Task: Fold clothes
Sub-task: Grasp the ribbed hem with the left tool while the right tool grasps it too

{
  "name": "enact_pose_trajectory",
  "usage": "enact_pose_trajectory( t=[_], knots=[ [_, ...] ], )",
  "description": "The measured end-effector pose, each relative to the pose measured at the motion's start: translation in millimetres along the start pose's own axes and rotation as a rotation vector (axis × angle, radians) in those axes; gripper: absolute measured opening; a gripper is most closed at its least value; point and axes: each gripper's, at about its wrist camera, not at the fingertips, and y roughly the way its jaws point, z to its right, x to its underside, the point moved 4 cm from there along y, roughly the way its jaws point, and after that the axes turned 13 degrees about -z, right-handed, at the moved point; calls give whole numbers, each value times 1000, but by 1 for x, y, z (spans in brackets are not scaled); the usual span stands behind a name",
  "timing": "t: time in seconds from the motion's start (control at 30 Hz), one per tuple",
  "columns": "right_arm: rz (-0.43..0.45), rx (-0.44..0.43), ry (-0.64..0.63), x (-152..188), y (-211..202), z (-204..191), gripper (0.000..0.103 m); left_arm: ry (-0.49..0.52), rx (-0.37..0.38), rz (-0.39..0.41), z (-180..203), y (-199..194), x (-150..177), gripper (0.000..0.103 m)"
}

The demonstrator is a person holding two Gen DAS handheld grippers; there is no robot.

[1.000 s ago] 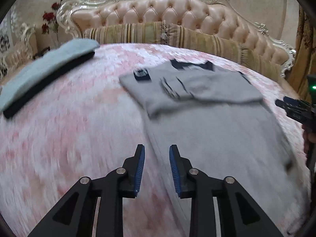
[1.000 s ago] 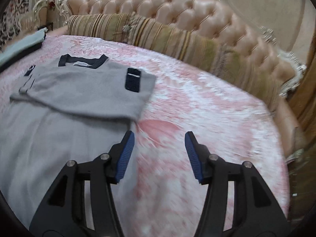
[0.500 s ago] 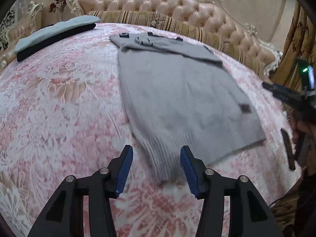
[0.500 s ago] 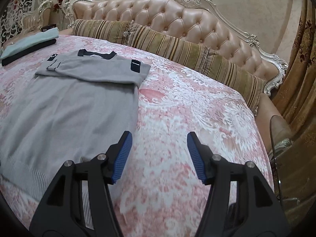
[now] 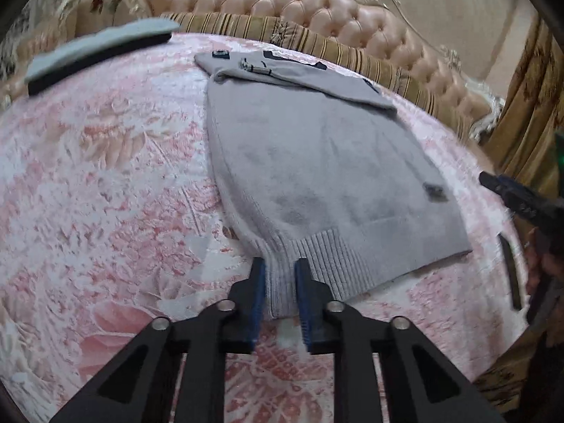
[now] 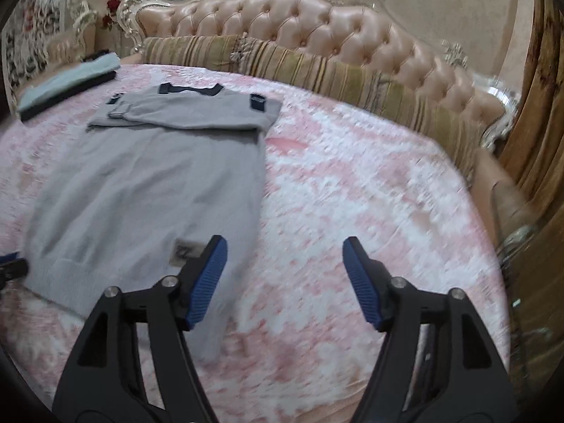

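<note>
Sweater [image 5: 317, 162]: flat on the pink bedspread [image 5: 105, 176], sleeves already folded across the chest, ribbed hem [image 5: 328, 257] nearest.
Left gripper [image 5: 279, 271]: jaws just closed in, now pinching the hem's left corner between the blue pads.
Right gripper [image 6: 283, 250]: jaws just widened, standing open and empty above the right side of the hem; nothing between the pads.
Step in hand: probably seizing both hem corners for a bottom-to-collar fold.
To do it well: bring right pads down over the right corner, take both fabric layers, match the left grip's depth.
Risk: uneven grips would skew the fold; lifting before the right side bites would drag the sweater.
Stack [image 6: 67, 84]: folded clothes far left, well apart.
</note>
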Motion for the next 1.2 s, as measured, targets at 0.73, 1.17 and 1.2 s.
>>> enact_pose_trajectory(
  t=[0.73,1.17,1.2],
  knots=[
    [-172,-219,-15,51,34,-37,74,27,-87,16,3,-1,2,23],
    [-142,-257,-78,50,27,-51,32,38,-88,8,7,-1,4,19],
    [-141,-263,-83,50,26,-52,28,38,-87,9,7,-1,5,17]
  ],
)
